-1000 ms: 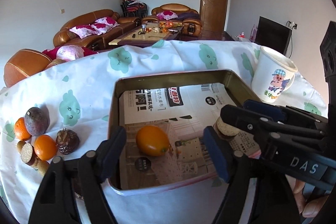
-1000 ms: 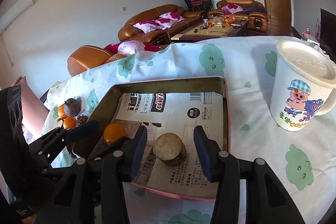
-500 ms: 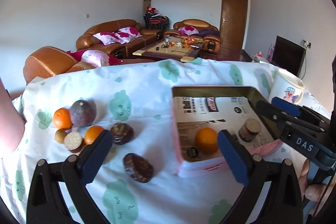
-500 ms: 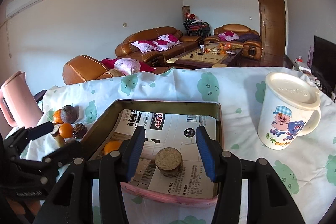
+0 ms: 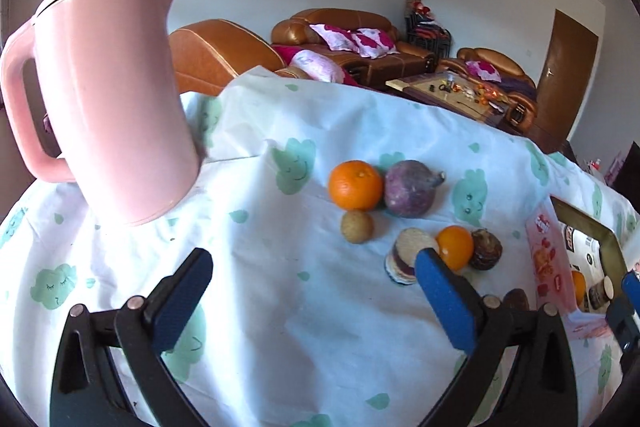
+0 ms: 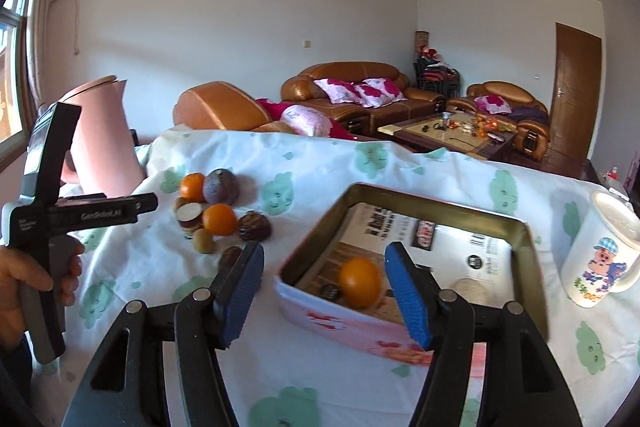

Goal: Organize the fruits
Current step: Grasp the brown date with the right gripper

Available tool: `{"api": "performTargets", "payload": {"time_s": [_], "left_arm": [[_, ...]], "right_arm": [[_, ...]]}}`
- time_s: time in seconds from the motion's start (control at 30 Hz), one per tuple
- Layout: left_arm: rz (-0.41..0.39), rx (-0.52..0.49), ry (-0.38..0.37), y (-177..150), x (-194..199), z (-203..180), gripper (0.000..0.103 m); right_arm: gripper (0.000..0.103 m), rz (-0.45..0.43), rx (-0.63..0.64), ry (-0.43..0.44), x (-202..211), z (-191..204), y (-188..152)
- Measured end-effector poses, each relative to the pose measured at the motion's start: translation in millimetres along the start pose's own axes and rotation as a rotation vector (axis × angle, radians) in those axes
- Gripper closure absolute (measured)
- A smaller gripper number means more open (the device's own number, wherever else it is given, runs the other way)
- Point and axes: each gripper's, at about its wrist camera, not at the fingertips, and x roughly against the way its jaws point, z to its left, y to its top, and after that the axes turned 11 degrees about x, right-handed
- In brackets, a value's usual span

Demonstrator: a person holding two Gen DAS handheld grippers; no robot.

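A cluster of fruit lies on the tablecloth: an orange, a purple round fruit, a small brown fruit, a cut round piece, a second orange and dark wrinkled fruits. The metal tin, lined with newspaper, holds an orange and a cut round piece. My left gripper is open and empty, in front of the cluster. My right gripper is open and empty, just before the tin's near wall.
A tall pink jug stands at the left of the table, close to my left gripper. A white pig mug stands right of the tin. The left gripper's body and a hand show at the left of the right wrist view.
My left gripper swung left, away from the tin to the loose fruit and the pink jug. My right gripper pulled back and turned left; the tin's orange now sits between its fingers in view.
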Motion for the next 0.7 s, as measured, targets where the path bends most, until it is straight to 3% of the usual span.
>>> {"api": "performTargets", "payload": {"time_s": [0.23, 0.3, 0.37, 0.53, 0.6, 0.7], "left_arm": [[-0.017, -0.035, 0.033, 0.4, 0.7, 4.5, 0.0], [-0.006, -0.034, 0.032, 3.1, 0.3, 5.8, 0.0], [0.005, -0.023, 0.027, 5.0, -1.4, 7.7, 0.0], [0.008, -0.024, 0.027, 5.7, -3.0, 9.2, 0.0], [0.011, -0.032, 0.023, 5.4, -4.2, 8.0, 0.0], [0.015, -0.049, 0.016, 3.2, -2.4, 3.8, 0.0]], "right_arm": [[0.041, 0.106, 0.175, 0.056, -43.5, 64.0, 16.2], [0.046, 0.149, 0.196, 0.048, -56.2, 72.4, 15.5], [0.058, 0.197, 0.223, 0.041, -69.0, 77.9, 15.1], [0.059, 0.272, 0.303, 0.0, -90.6, 86.2, 15.0], [0.07, 0.321, 0.319, 0.003, -100.2, 88.3, 12.5], [0.072, 0.332, 0.349, -0.021, -102.6, 90.9, 10.9]]}}
